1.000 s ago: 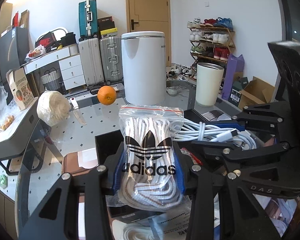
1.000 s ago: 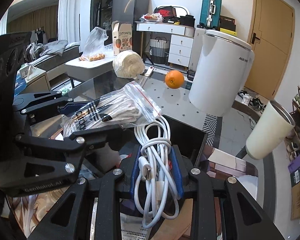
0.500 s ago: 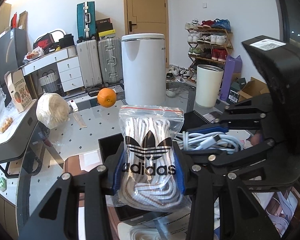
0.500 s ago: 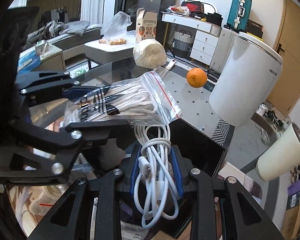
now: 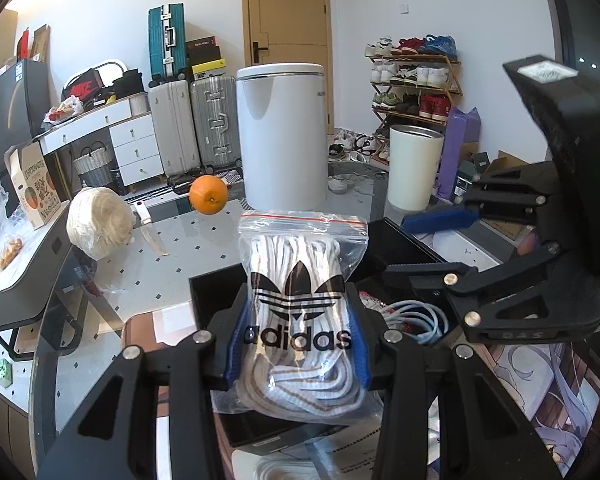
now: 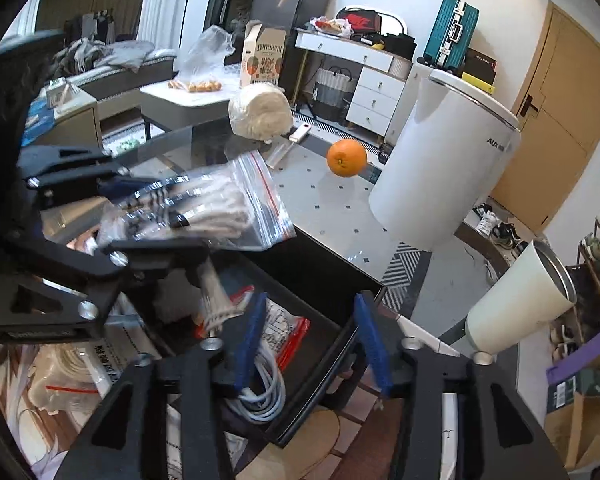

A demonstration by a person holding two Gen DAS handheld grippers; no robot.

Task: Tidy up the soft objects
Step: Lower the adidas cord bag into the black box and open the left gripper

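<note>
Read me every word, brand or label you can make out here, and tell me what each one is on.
"adidas": zip bag of laces, clamped in the left gripper.
"AUX": white bin.
"DAS": right gripper side, seen from the left wrist.
Too small or blurred to read: fruit carton print, papers under the black tray, red bag logo.

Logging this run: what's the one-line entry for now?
left tool: shut on bag of laces | right tool: jaws just opened, empty | white cable: in black box

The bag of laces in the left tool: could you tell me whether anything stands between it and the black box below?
Nothing visible blocks it. The bag of laces hangs over the open black box, where a white cable already lies to one side.
</note>
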